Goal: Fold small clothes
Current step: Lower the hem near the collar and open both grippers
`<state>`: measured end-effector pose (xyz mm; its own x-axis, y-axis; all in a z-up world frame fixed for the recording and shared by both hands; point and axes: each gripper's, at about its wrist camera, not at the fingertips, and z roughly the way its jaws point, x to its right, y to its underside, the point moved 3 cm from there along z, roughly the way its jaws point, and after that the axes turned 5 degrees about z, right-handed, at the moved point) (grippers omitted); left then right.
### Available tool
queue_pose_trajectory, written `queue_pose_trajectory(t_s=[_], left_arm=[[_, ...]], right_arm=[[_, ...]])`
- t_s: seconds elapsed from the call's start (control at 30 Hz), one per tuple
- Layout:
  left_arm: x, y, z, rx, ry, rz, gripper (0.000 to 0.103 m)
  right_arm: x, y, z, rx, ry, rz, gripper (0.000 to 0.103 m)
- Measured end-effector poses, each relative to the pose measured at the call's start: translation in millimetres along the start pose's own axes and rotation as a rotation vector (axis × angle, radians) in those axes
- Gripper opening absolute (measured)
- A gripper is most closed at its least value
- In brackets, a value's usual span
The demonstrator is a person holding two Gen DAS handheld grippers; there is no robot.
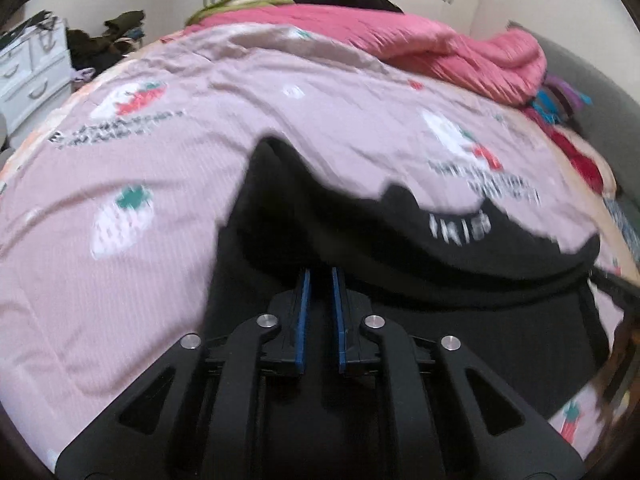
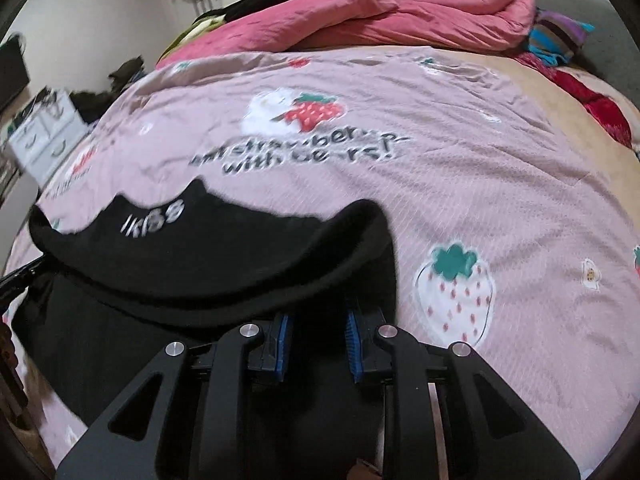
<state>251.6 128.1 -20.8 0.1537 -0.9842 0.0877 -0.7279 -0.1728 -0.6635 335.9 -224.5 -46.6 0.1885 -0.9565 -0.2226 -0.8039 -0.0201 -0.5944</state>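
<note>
since both grippers, left gripper (image 1: 320, 276) and right gripper (image 2: 318, 316), pinch the black garment's (image 2: 208, 256) near edge, its length runs crosswise between them.

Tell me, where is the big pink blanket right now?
The rolled-up pink blanket lies along the far edge of the bed, beyond the strawberry sheet, with the striped pillow just right of it in the right wrist view.

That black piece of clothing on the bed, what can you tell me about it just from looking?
The black garment looks like soft, thick knit, with small white lettering, too blurred to read, near its far edge. Its far part lies folded over in a rounded roll, on the pink strawberry-print bedcover. The left gripper and the right gripper each pinch its near edge, one towards each side.
</note>
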Motion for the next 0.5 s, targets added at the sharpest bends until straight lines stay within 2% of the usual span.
queue_pose_trajectory(t_s=[0.13,0.2,0.23,0.27,0.3,0.37,0.5], left_arm=[[-23,-24,-11,0.06,-0.057,-0.038,0.005],[-32,-25,-15,0.063,-0.055,-0.062,0.011],[-38,-22,-15,0.051,-0.051,-0.073,0.014],[-40,-19,-14,0.043,-0.047,-0.08,0.022],[-43,-14,-12,0.033,-0.033,-0.098,0.026],[-46,-3,-6,0.0,-0.005,-0.122,0.026],[-47,13,3,-0.037,0.038,-0.157,0.029]], right_arm=[[12,-13,-1,0.035,0.034,0.024,0.022],[21,-16,-3,0.041,0.027,0.053,0.022],[26,-17,-3,0.036,0.022,0.067,0.023],[30,-17,-2,0.026,0.015,0.077,0.026],[33,-17,0,0.008,0.005,0.087,0.032],[38,-15,4,-0.01,-0.005,0.105,0.034],[38,-5,17,-0.082,-0.1,0.147,0.037]])
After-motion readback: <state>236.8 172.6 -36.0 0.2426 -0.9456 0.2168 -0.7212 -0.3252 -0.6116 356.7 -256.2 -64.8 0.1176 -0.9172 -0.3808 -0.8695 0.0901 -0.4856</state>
